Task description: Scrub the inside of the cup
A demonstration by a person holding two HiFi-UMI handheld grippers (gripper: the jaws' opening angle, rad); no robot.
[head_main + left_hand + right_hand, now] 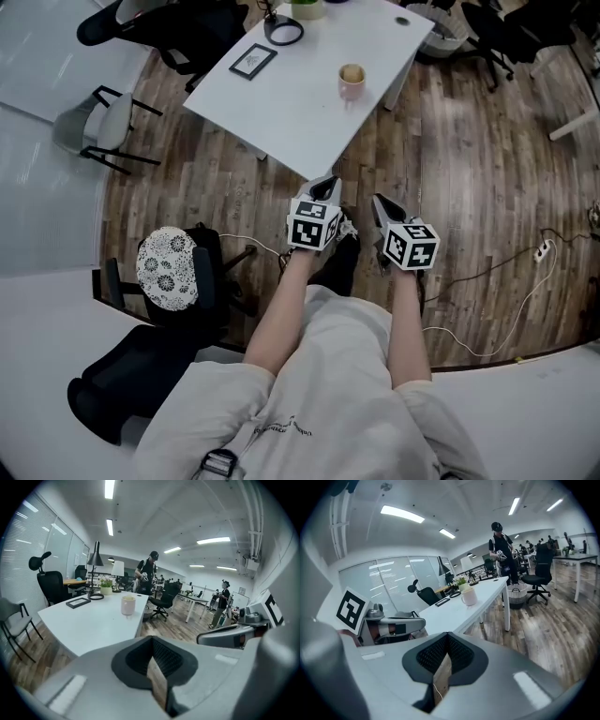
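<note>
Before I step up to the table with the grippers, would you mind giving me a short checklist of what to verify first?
1. The cup is upright on the white table: ok.
2. The left gripper is open for the cup: not ok; its jaws are together with nothing between them.
3. The right gripper holds a scrubber: not ok; it is shut and empty.
4. The cup is within reach: not ok; both grippers hang over the wooden floor, short of the table edge.
5. A scrubber is located: cannot tell; something brownish shows in the cup's mouth, unclear what.
6. The tabletop around the cup is free: ok; the picture frame lies well apart.
</note>
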